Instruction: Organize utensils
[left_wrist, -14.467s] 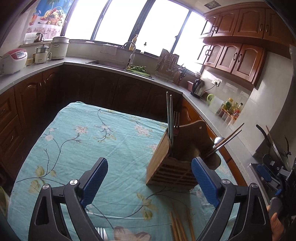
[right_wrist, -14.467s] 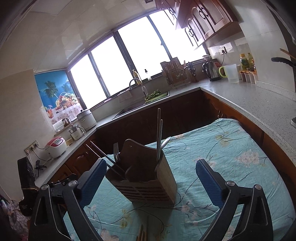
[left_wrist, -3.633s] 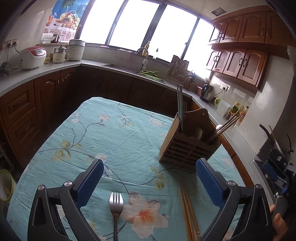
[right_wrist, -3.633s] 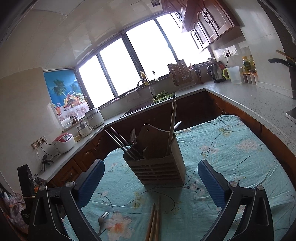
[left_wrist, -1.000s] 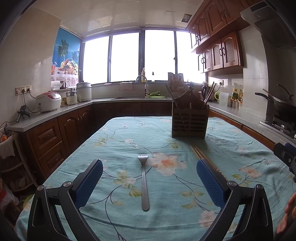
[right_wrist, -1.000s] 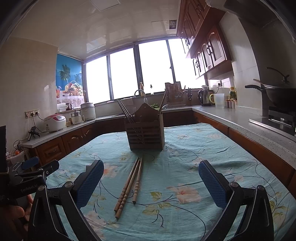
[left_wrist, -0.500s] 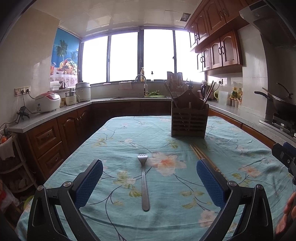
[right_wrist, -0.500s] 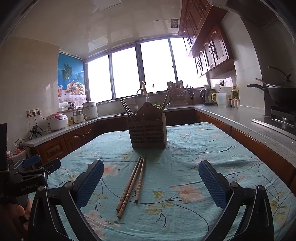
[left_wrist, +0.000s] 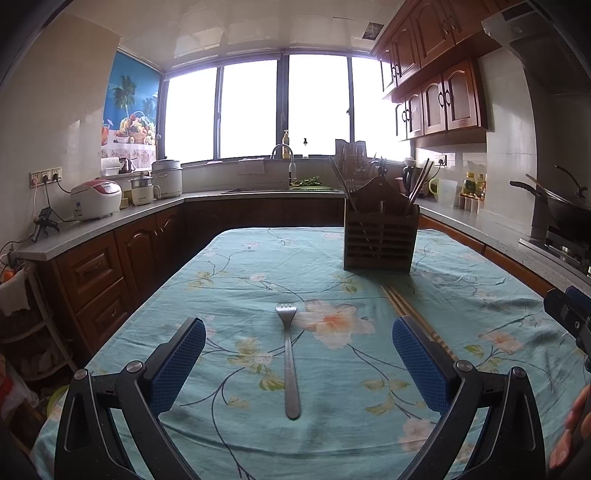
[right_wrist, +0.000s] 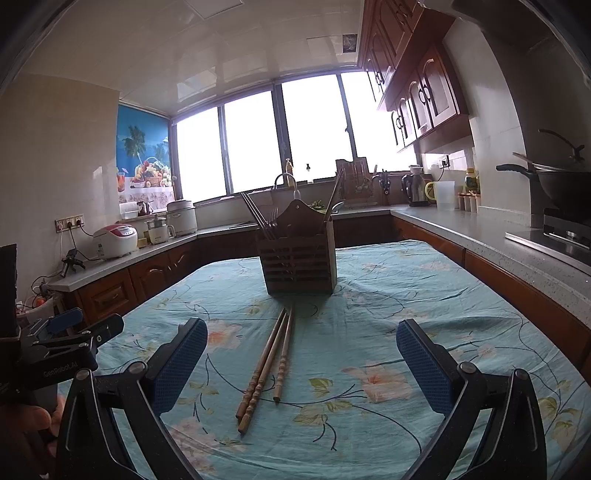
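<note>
On the floral tablecloth (left_wrist: 258, 266) lie one fork (left_wrist: 289, 354) and three wooden chopsticks (right_wrist: 267, 363), one wooden utensil holder (right_wrist: 298, 262) standing at twelve o'clock beyond them, while left gripper (left_wrist: 298, 356) and right gripper (right_wrist: 301, 360) hover spread wide, holding nothing.

"GeoRobot.AI" on left gripper (right_wrist: 59, 363)
</note>
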